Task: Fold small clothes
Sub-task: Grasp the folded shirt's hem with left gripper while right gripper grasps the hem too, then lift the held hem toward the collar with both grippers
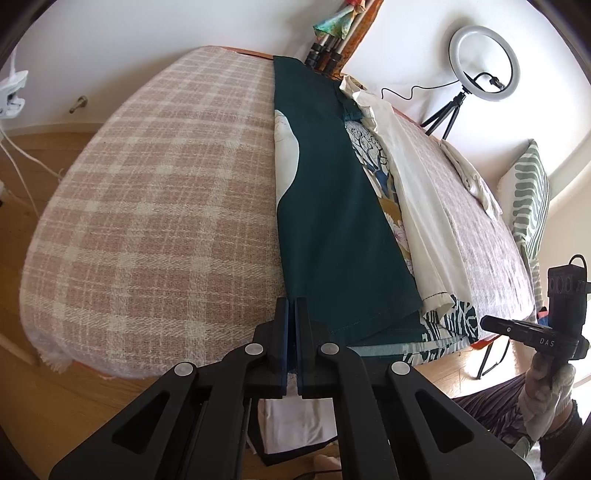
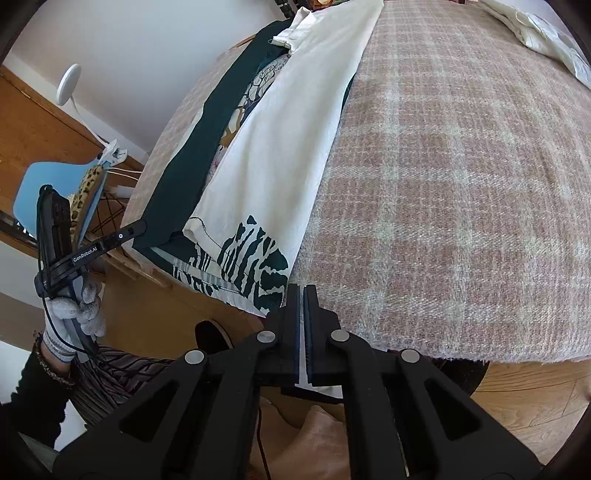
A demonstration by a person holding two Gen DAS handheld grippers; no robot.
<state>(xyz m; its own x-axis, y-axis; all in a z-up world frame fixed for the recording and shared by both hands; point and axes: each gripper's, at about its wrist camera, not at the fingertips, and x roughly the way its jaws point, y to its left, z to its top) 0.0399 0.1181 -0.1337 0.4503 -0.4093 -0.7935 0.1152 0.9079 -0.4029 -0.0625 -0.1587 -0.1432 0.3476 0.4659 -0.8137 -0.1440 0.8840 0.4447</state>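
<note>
From the left wrist, the left gripper [image 1: 291, 306] is pinched closed on the near edge of the dark green garment [image 1: 325, 206], which lies in a long fold on the plaid-covered counter [image 1: 155, 206].

From the right wrist, the right gripper [image 2: 304, 295] is clamped on the garment's [image 2: 273, 155] white patterned side at the counter's [image 2: 461, 206] near edge.

Pink plaid-covered table [image 1: 147, 206]; folded teal-and-white printed garment [image 1: 325, 206] on it; cream cloth [image 2: 543, 33] at far edge
</note>
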